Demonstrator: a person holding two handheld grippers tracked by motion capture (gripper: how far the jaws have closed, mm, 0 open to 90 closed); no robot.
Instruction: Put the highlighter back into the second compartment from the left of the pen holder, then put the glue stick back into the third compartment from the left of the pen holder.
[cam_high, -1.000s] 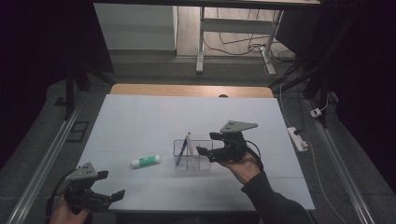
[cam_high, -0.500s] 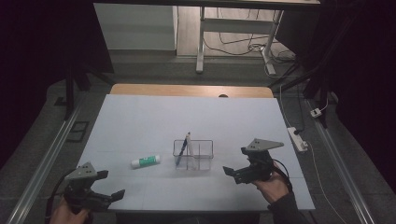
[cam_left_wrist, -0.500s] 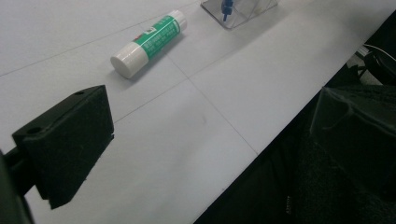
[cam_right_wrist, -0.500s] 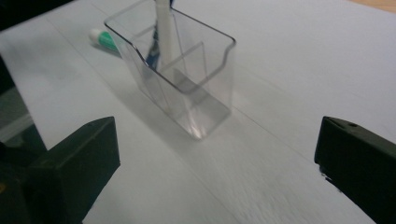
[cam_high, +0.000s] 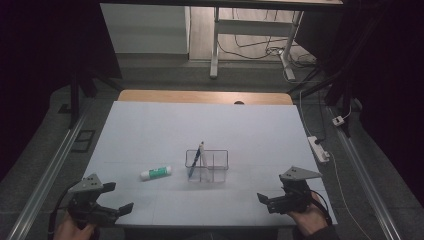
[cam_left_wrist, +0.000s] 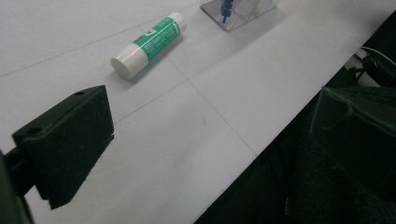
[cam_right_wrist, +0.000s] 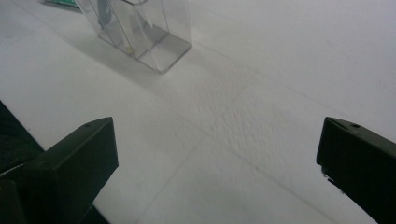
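Note:
A clear plastic holder (cam_high: 215, 167) stands mid-table with a blue pen (cam_high: 196, 161) leaning in its left compartment. A green-and-white glue stick (cam_high: 155, 173) lies on its side left of it. My right gripper (cam_high: 267, 199) hovers near the front right corner, well apart from the holder. Its jaws have just been opening and now stand open with nothing between them (cam_right_wrist: 217, 158); the holder (cam_right_wrist: 144, 32) lies ahead of them. My left gripper (cam_high: 117, 197) waits at the front left, open and empty (cam_left_wrist: 210, 140), with the glue stick (cam_left_wrist: 149, 44) some way ahead.
White paper (cam_high: 200, 125) covers the table, with a wooden strip (cam_high: 200, 96) along its far edge. A white power strip (cam_high: 320, 148) lies off the right side and a metal rail (cam_high: 50, 170) runs along the left. Both grippers are near the front edge.
My right gripper has drawn back from beside the holder toward the front right corner and sunk a little. The pen stays in the holder. My left gripper has kept still.

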